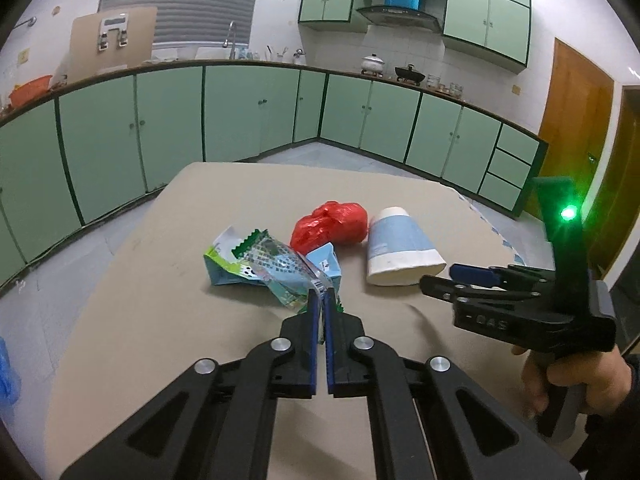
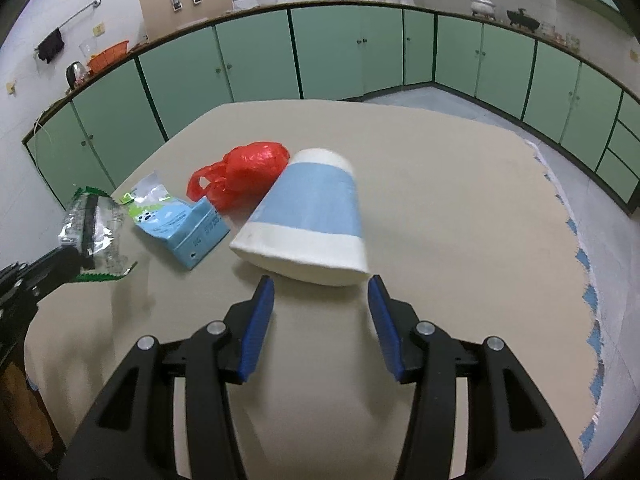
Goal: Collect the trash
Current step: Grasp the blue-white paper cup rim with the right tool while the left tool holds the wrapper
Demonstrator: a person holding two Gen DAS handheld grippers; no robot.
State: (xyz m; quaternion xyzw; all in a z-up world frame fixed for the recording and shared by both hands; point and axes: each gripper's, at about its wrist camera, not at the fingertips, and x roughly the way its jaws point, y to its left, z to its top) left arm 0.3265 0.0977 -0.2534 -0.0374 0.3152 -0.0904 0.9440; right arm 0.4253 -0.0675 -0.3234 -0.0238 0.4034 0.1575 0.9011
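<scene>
Left wrist view: I'm looking at the table (image 1: 120, 320), tan top, with the trash sitting in a cluster around the middle, toward the far edge. Largest piece is the paper cup (image 1: 400, 248), white with a blue band, lying on its side, mouth toward the near edge. Red plastic bag (image 1: 330, 226) is lying balled up just beside the cup's base end, on the left; can't tell whether they're touching. Blue carton (image 1: 326, 266) is sitting flattened in front of the bag, with another green-and-white packet (image 1: 226, 258) to its left.

Left gripper (image 1: 321, 300) is clamping a printed foil wrapper (image 1: 280, 268), jaws pinched almost fully together on its near edge. In the right wrist view that wrapper (image 2: 90, 232) is hanging off the left gripper's tip at the left edge of the table.

Right gripper (image 2: 321, 294) is pointing down at the cup (image 2: 308, 220), jaws standing apart with nothing between the pads, tips just short of the cup's rim, not touching it. A hand (image 1: 576, 384) is holding the right gripper's handle.
</scene>
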